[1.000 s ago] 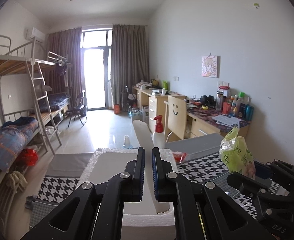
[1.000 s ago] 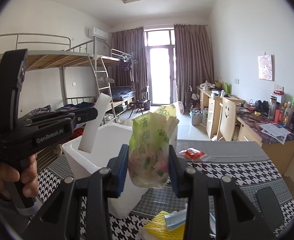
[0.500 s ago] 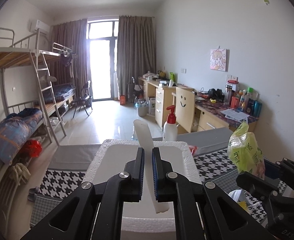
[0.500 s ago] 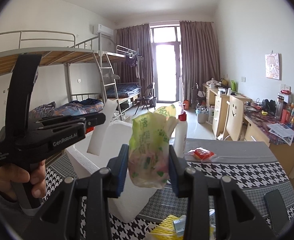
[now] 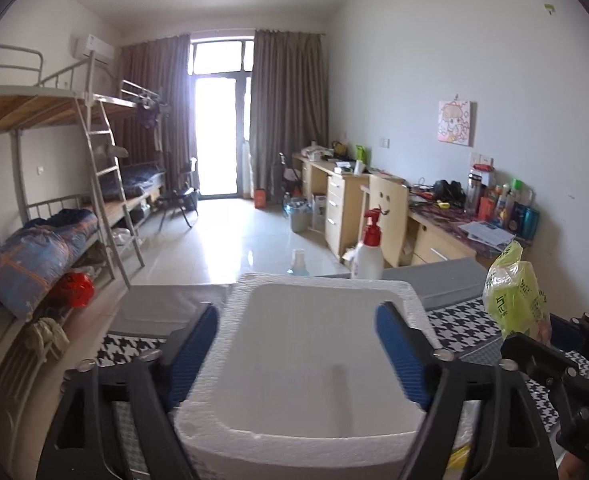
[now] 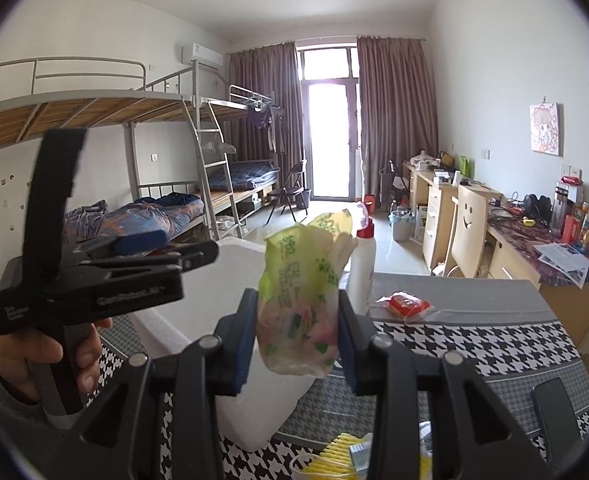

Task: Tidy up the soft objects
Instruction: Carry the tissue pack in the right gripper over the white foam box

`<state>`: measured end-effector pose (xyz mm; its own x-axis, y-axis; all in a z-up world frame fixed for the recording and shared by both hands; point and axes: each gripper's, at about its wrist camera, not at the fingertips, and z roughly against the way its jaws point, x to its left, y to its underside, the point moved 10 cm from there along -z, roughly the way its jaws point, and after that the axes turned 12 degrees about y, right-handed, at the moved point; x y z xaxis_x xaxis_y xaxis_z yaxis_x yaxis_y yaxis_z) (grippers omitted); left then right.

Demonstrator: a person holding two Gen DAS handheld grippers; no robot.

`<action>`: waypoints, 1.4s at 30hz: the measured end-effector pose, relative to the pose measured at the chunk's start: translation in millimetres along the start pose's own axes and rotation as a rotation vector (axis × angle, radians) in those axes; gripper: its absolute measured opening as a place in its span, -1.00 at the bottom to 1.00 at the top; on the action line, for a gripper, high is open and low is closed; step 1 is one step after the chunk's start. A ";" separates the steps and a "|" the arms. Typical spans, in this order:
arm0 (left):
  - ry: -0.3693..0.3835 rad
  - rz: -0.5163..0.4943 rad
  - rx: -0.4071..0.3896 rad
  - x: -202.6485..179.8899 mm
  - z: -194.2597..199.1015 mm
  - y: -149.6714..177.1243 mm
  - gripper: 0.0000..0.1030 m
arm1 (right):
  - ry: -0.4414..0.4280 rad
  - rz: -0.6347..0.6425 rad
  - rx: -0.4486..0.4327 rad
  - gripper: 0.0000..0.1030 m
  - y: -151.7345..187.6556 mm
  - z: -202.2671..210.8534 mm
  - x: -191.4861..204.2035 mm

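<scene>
So here's where we're at: our left gripper has its blue pads spread wide, one on either side of the white foam box, and there's nothing pinched between them. We can't really tell whether the pads touch the box walls or just hang above the rim, since the box fills the gap. The box floor looks pale and washed out, so whatever may be lying down in there is hard to make out.

Our right gripper is clamped on the green-printed plastic pack, which bulges up above the pads and sags a bit below them. The print is too crumpled to read. From the left wrist view we only catch the top of that pack sticking up at the right edge.

The pack hangs in the air just to the right of the foam box, over the houndstooth tablecloth. Behind it, the white bottle with the red pump is half hidden. A small red packet sits on the grey strip further back. At the bottom edge a yellow thing is cut off by the gripper, and the dark phone is only partly in frame.
</scene>
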<state>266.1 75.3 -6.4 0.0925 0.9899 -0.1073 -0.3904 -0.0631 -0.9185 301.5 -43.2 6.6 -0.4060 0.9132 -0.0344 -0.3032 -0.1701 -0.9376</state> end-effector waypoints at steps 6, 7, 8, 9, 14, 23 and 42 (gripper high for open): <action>-0.046 -0.015 -0.045 8.7 14.6 -4.8 0.98 | -0.001 0.003 0.000 -0.19 -3.8 -1.8 6.2; -0.053 -0.018 -0.048 10.2 16.7 -5.1 0.98 | -0.004 0.003 -0.001 -0.19 -5.2 -1.9 8.0; -0.062 -0.022 -0.049 11.8 18.4 -4.7 0.98 | -0.005 0.005 -0.002 -0.19 -6.4 -2.1 9.8; -0.070 -0.024 -0.050 13.5 19.9 -4.8 0.98 | -0.006 0.008 -0.002 -0.19 -7.4 -2.7 11.2; -0.086 -0.025 -0.056 18.8 24.1 -4.7 0.98 | -0.018 0.015 -0.006 -0.19 -12.9 -5.5 20.4; -0.123 -0.002 -0.072 36.0 34.4 -0.4 0.98 | -0.047 0.042 -0.004 -0.19 -19.5 -14.0 36.0; -0.171 0.015 -0.091 53.5 54.2 11.1 0.98 | -0.080 0.061 0.029 -0.19 -23.2 -35.5 55.5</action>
<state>217.1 134.4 -1.8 -0.0732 0.9954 -0.0618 -0.3057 -0.0814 -0.9486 316.6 24.6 14.1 -0.4918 0.8684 -0.0624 -0.3003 -0.2364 -0.9241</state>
